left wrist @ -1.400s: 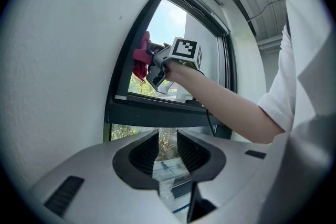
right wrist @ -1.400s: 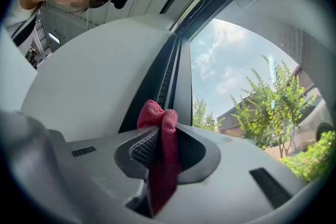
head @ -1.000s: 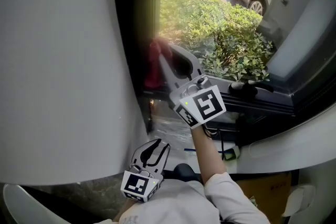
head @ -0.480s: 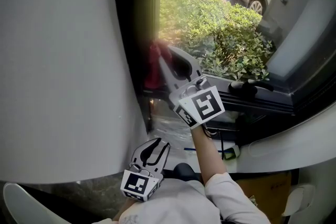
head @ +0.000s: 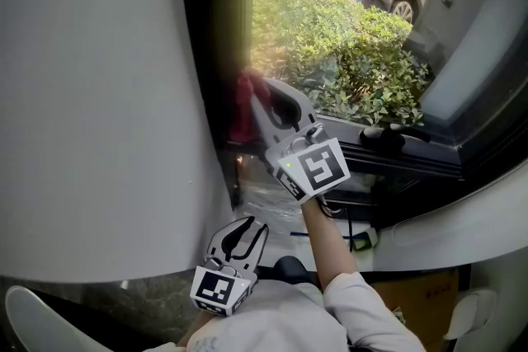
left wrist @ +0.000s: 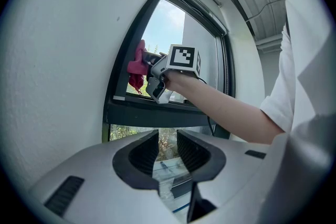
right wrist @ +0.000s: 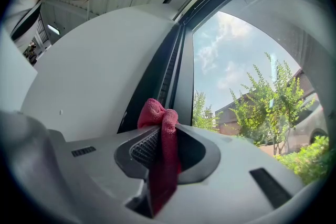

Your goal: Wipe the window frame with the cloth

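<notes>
So that dark window frame (head: 208,37) may be wiped, red fabric cloth (head: 242,110) is clamped in right gripper (right wrist: 167,132); left gripper (left wrist: 167,147) parted, empty.

Your cloth (right wrist: 164,157) is deep pinkish red; the window frame (right wrist: 178,71) is black. Your right gripper (head: 257,95) and left gripper (head: 246,228) are pale grey with black ribbed pads, their cubes (head: 318,165) patterned in black-and-white squares. At 1 o'clock in the head view the shrubs (head: 363,62) are green. Your sleeve (head: 363,305) is white.
</notes>
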`<state>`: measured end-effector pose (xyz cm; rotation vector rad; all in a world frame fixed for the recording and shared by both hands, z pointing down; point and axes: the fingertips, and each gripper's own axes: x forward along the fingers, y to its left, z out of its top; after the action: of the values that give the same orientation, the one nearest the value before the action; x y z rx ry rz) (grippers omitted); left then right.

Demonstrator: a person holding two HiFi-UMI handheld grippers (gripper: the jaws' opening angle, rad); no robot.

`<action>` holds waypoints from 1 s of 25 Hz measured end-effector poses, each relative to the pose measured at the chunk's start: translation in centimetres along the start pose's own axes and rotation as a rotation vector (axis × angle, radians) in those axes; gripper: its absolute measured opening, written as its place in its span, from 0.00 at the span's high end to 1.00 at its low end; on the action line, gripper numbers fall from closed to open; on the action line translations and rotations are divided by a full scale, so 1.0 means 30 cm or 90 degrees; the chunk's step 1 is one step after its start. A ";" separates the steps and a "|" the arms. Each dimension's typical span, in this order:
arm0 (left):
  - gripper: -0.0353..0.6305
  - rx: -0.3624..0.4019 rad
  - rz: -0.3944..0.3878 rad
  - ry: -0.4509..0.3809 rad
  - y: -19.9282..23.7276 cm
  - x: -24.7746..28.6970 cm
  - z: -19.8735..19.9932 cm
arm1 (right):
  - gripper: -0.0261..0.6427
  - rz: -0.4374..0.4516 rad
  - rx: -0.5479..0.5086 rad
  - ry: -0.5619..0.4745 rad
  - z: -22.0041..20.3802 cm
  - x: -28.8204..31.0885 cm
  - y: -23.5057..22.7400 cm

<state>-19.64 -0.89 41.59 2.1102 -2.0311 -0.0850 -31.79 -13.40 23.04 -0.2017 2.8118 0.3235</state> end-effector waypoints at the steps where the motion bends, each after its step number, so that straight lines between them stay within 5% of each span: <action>1: 0.77 0.000 0.000 0.000 -0.001 0.000 0.000 | 0.85 0.000 -0.003 0.003 -0.003 -0.001 0.001; 25: 0.77 0.007 -0.024 -0.002 -0.033 -0.022 -0.004 | 0.85 -0.002 -0.040 0.106 -0.109 -0.027 0.029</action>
<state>-18.67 -0.19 41.45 2.1562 -1.9979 -0.0836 -32.09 -13.26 26.51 -0.2570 2.9667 0.4124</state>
